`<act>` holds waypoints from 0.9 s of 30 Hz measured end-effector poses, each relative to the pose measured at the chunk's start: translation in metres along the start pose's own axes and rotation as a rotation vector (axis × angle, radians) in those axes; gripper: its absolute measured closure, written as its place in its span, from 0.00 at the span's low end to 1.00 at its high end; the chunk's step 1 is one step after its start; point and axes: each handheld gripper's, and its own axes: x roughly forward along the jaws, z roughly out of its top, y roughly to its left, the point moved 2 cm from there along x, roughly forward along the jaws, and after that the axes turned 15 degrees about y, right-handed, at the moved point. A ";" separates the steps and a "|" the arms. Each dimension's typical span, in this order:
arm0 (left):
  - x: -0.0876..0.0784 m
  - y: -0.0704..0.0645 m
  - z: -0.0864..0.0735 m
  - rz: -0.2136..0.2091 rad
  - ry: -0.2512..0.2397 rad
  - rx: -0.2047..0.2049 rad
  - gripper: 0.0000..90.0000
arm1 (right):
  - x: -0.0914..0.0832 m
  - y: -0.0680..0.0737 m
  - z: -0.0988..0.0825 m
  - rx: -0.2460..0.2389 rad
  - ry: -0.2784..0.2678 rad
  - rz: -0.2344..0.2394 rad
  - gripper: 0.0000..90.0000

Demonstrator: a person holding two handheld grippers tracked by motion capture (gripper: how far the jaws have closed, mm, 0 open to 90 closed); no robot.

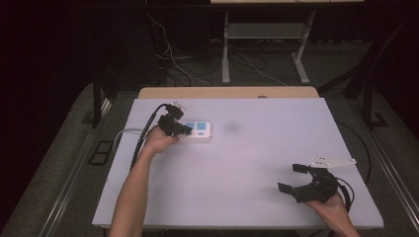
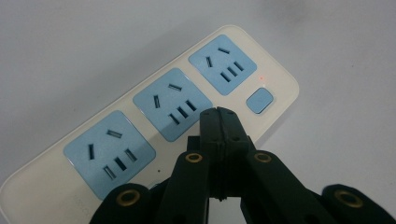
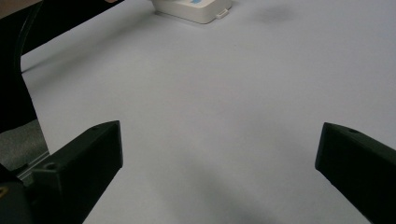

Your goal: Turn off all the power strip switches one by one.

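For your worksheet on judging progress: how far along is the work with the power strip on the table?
Looks done: the left gripper, shut and empty, is at the power strip, its tip beside the blue switch. A small red light glows above the switch. In hand: the gripper hovers there, contact unclear. Possibly left: pressing the switch. The right gripper rests open, far off.

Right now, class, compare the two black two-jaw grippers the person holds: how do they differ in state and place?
The left black two-jaw gripper has its jaws pressed together; the right black two-jaw gripper has them spread wide. The left one hangs over the cream power strip with blue sockets, near its blue button; the right one sits over bare white table, far from the strip. Neither holds anything.
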 end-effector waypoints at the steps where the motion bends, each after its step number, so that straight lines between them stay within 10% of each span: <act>1: 0.000 0.001 0.000 -0.016 -0.001 -0.008 0.99 | 0.000 0.000 0.000 0.000 -0.001 -0.001 0.01; 27: 0.003 0.006 -0.006 -0.074 -0.039 -0.040 1.00 | -0.002 0.000 0.000 -0.002 -0.011 -0.005 0.01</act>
